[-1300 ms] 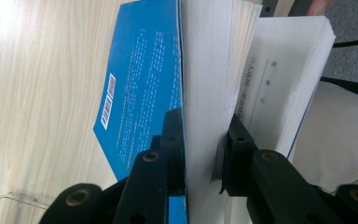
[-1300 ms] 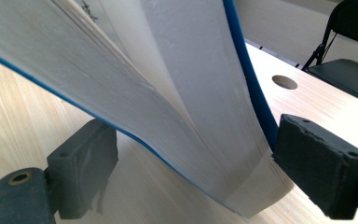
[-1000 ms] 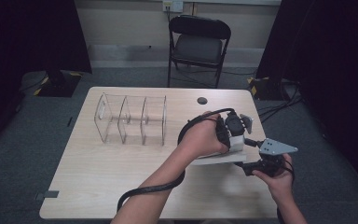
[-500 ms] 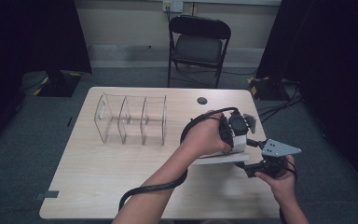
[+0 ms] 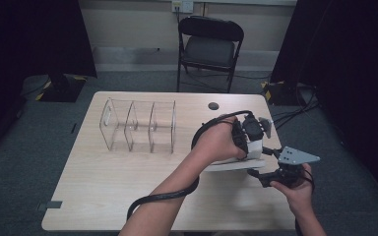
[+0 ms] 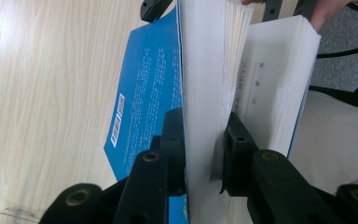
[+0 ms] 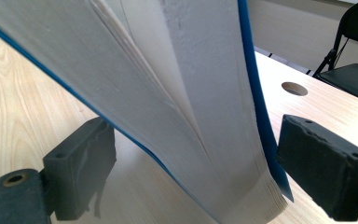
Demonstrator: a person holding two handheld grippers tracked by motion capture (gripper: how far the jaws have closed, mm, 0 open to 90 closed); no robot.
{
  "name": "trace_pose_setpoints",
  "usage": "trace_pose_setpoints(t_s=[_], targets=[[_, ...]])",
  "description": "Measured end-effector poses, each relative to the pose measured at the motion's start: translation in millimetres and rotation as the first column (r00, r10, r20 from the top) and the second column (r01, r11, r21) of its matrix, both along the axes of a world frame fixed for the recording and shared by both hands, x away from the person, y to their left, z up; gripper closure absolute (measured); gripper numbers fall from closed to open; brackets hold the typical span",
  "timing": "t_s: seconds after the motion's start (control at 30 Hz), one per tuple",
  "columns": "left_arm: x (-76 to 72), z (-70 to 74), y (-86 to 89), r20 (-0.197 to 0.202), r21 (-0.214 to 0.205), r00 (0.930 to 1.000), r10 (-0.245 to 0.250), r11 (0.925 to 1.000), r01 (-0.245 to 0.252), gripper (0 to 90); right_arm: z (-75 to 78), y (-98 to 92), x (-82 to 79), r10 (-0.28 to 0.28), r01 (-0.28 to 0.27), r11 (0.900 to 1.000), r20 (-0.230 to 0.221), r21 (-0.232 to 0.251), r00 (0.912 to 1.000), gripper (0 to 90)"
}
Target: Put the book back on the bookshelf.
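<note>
Left tongs (image 6: 204, 154) clamp the blue-covered book's (image 6: 205, 70) white page block; right tongs (image 7: 196, 168) gape wide, seemingly untouching.

The left half of the table (image 5: 103, 191) lies bare in front of the clear divider rack (image 5: 138, 127), which blocks the far left. At the right edge the book (image 5: 231, 164), both grippers and the trailing cable (image 5: 162, 196) crowd the space. Bare wood separates rack and book.
</note>
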State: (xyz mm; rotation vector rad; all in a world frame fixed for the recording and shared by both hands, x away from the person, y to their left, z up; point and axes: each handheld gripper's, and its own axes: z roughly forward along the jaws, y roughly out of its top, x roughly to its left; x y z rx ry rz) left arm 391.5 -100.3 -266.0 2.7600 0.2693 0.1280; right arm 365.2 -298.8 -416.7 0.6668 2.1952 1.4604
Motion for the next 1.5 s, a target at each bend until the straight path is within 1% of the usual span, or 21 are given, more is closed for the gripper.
trace_pose_setpoints(t_s=[0.17,0.23,0.33,0.47,0.53,0.6,0.63,0.7,0.73,0.77,0.8,0.83,0.9,1.0,1.07,1.17,1.23,1.27,1.37,1.4,1.5], targets=[[0.4,-0.7,0.8,-0.007,-0.008,1.0,0.0,1.0,0.0,74.5,-0.6,-0.4,-0.5,0.0,0.0,1.0,0.002,0.001,1.0,11.2],[0.4,-0.6,0.3,-0.002,-0.008,1.0,-0.003,1.0,0.003,74.5,0.5,-0.3,-1.1,-0.001,0.001,0.9999,0.006,-0.016,1.0,11.2],[-0.2,-0.3,-2.1,-0.003,0.009,0.9999,-0.015,0.9999,0.015,74.5,2.4,0.2,-0.9,0.008,-0.008,0.9993,0.019,-0.037,0.9998,11.2],[0.7,-0.4,-3.4,-0.005,0.01,0.9997,-0.022,0.9997,0.022,74.5,5.6,3.1,0.4,0.042,-0.041,0.9978,0.028,-0.052,0.9987,10.8],[1.8,-0.6,-2.7,-0.008,0.001,0.9997,-0.025,0.9997,0.025,74.5,7.9,7.4,0.8,0.063,-0.061,0.9965,0.03,-0.056,0.9976,11.3],[2.1,-1.2,-1.3,-0.009,-0.004,0.9995,-0.029,0.9996,0.029,74.5,9.0,10.9,1.1,0.083,-0.081,0.9948,0.034,-0.061,0.996,15.7],[1.7,-1.6,-0.2,-0.015,-0.012,0.9995,-0.028,0.9996,0.027,74.4,9.2,10.7,1.2,0.106,-0.104,0.9928,0.031,-0.059,0.9939,25.3],[2.3,-1.8,1.7,0.002,-0.036,0.9985,-0.055,0.9978,0.056,73.3,9.9,9.7,0.1,0.133,-0.132,0.9901,0.018,-0.046,0.9909,35.7],[2.6,-1.6,2.3,0.008,-0.036,0.9982,-0.059,0.9976,0.059,71.6,9.7,7.8,0.5,0.162,-0.162,0.9864,0.001,-0.029,0.9868,43.9],[3.3,-1.1,4.3,0.049,-0.038,0.9965,-0.068,0.9968,0.07,70.0,9.4,6.2,0.6,0.178,-0.178,0.9838,-0.015,-0.018,0.9839,47.0],[4.2,-0.8,5.8,0.073,-0.051,0.9944,-0.076,0.9955,0.08,63.7,8.2,5.0,0.3,0.189,-0.19,0.9819,-0.023,-0.007,0.9816,49.9],[5.4,0.0,7.9,0.078,-0.064,0.9942,-0.074,0.9948,0.079,58.4,7.9,5.1,0.0,0.189,-0.19,0.9819,-0.019,-0.005,0.9817,50.5],[9.3,-0.6,13.9,0.071,-0.101,0.9966,-0.042,0.9937,0.049,48.8,8.6,4.7,0.6,0.191,-0.191,0.9815,-0.026,-0.006,0.9812,50.6],[12.6,1.3,19.0,0.071,-0.121,0.9971,-0.026,0.9921,0.034,39.0,9.6,5.0,1.6,0.196,-0.197,0.9804,-0.035,-0.009,0.9799,50.8],[14.3,3.2,22.7,0.075,-0.143,0.9972,-0.006,0.9896,0.017,35.5,9.7,4.2,2.5,0.196,-0.196,0.9806,-0.045,-0.003,0.9796,50.9],[15.5,10.6,29.2,0.096,-0.165,0.9954,-0.001,0.9861,0.017,32.3,9.6,2.9,4.5,0.19,-0.189,0.9818,-0.055,0.012,0.9803,51.0],[15.2,16.2,33.6,0.087,-0.184,0.9959,0.025,0.983,-0.008,27.1,9.0,1.6,5.4,0.185,-0.184,0.9826,-0.066,0.027,0.9804,51.1],[15.3,19.6,37.3,0.103,-0.181,0.9944,0.025,0.9835,-0.006,27.8,8.6,0.6,5.9,0.182,-0.18,0.9831,-0.071,0.035,0.9807,51.3],[16.4,20.5,44.6,0.086,-0.171,0.9954,0.043,0.9848,-0.028,26.5,8.4,-1.6,7.8,0.174,-0.17,0.984,-0.084,0.052,0.9811,51.3],[16.4,19.4,47.0,0.093,-0.169,0.995,0.035,0.9853,-0.019,25.8,8.6,-1.6,8.8,0.175,-0.171,0.9836,-0.089,0.059,0.9805,51.3],[15.8,17.3,53.0,0.087,-0.171,0.9956,0.035,0.985,-0.02,23.5,9.7,-2.3,10.2,0.173,-0.168,0.9841,-0.099,0.059,0.98,51.4]])
